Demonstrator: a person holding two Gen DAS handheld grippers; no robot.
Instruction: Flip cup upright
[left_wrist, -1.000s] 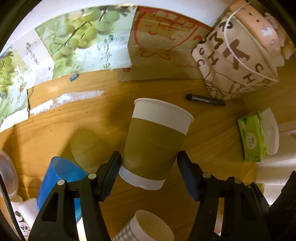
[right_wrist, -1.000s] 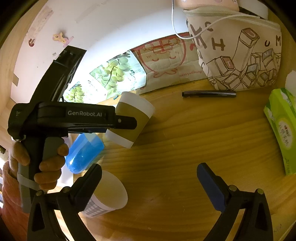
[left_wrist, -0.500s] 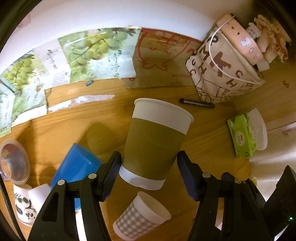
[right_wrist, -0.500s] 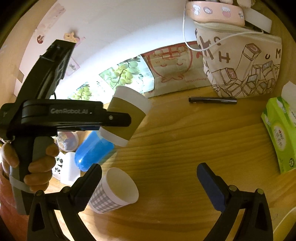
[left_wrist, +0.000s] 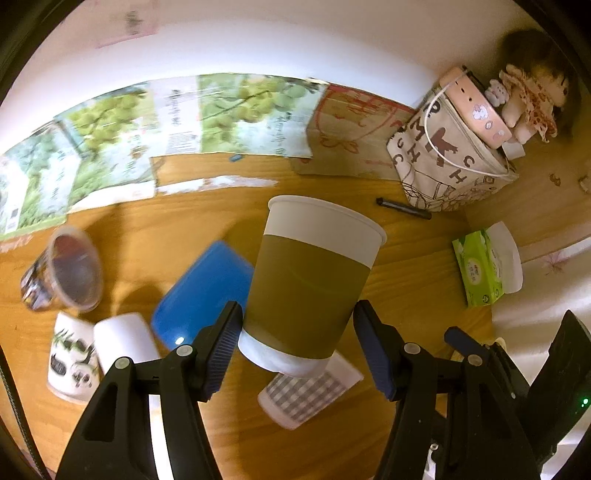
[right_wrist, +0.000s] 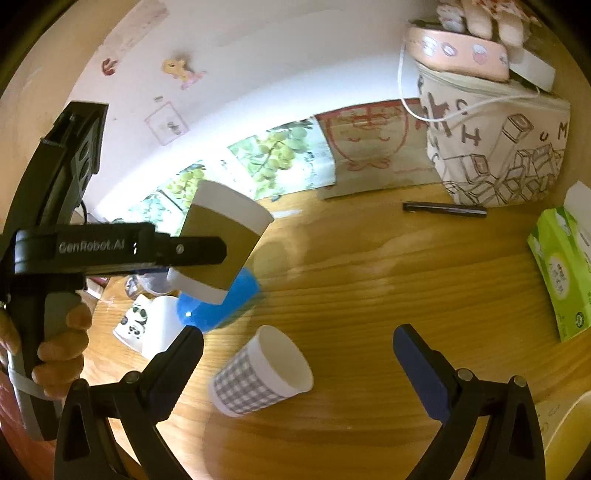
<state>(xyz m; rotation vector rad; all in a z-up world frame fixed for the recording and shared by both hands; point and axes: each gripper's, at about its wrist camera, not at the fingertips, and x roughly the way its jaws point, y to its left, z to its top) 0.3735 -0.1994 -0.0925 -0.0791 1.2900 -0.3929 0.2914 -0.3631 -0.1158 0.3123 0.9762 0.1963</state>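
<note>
Left gripper (left_wrist: 297, 332) clenched on olive-sleeved paper cup (left_wrist: 314, 284), airborne; right gripper (right_wrist: 297, 363) released. Could slip if squeezed unevenly, toppling checked cup (right_wrist: 258, 373).

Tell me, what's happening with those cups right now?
Left gripper shut on brown cup, lifted, mouth up. Right gripper open, empty. Checked cup on its side below; blue cup close by.

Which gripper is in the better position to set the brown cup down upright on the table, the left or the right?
Left, probably. The left gripper already holds the brown cup mouth-up above the table. The right gripper is open and empty, near the checked cup lying on its side.
</note>
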